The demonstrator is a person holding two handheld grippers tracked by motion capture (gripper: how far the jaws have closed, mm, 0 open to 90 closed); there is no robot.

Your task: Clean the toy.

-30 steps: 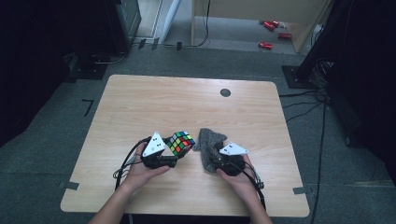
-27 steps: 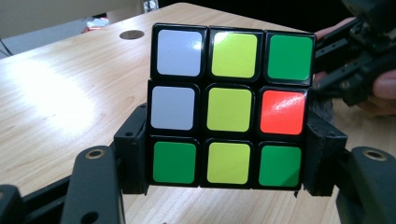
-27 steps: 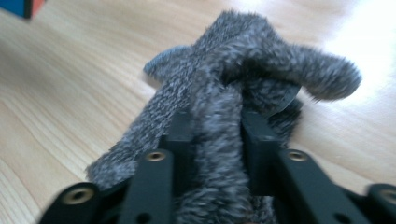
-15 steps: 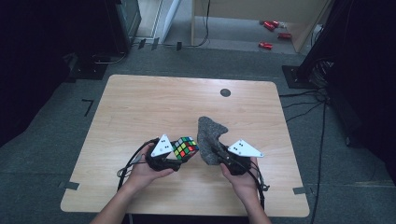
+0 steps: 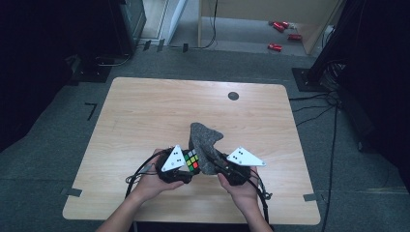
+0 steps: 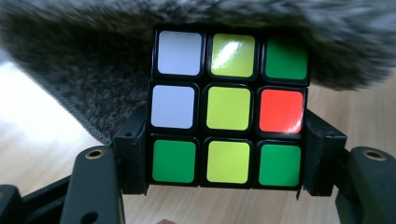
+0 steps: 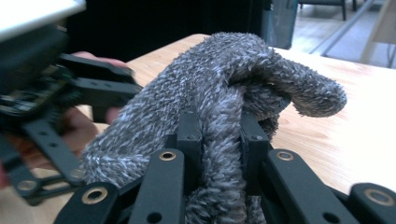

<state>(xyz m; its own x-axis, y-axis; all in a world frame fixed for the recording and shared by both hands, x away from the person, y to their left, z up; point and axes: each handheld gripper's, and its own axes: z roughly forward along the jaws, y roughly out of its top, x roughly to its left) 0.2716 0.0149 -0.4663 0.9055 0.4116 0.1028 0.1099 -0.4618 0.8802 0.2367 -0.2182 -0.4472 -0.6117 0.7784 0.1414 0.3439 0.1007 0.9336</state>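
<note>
Between the jaws of the left gripper (image 6: 224,186) one puzzle cube (image 6: 229,107) is sitting clamped, the two black jaws pressing on its lower row from either side. Its facing side is showing four green squares, two white, two yellow-green and one red-orange. Right behind it, one grey fuzzy cloth (image 6: 84,74) is hanging, blurred at its upper edge, and whether it is touching the cube I cannot tell from that view.

Over on the right gripper (image 7: 217,140), the jaws are pinching a thick fold of that same cloth (image 7: 233,88), whose free end is curling over to the side above the wood.

From above, the cube (image 5: 191,160) and cloth (image 5: 205,145) are being held side by side above the near middle of the bench (image 5: 145,111). The left gripper (image 5: 186,166) is pointing inward toward the right gripper (image 5: 215,162), and both hands are coming in low from the near edge, the left hand (image 5: 154,183) cupping its tool from beneath, the right hand (image 5: 239,191) wrapping its own. Each gripper is carrying one pale three-cornered plate on top.

Farther off, one dark round spot (image 5: 233,95) is sitting near the far edge of the bench.
</note>
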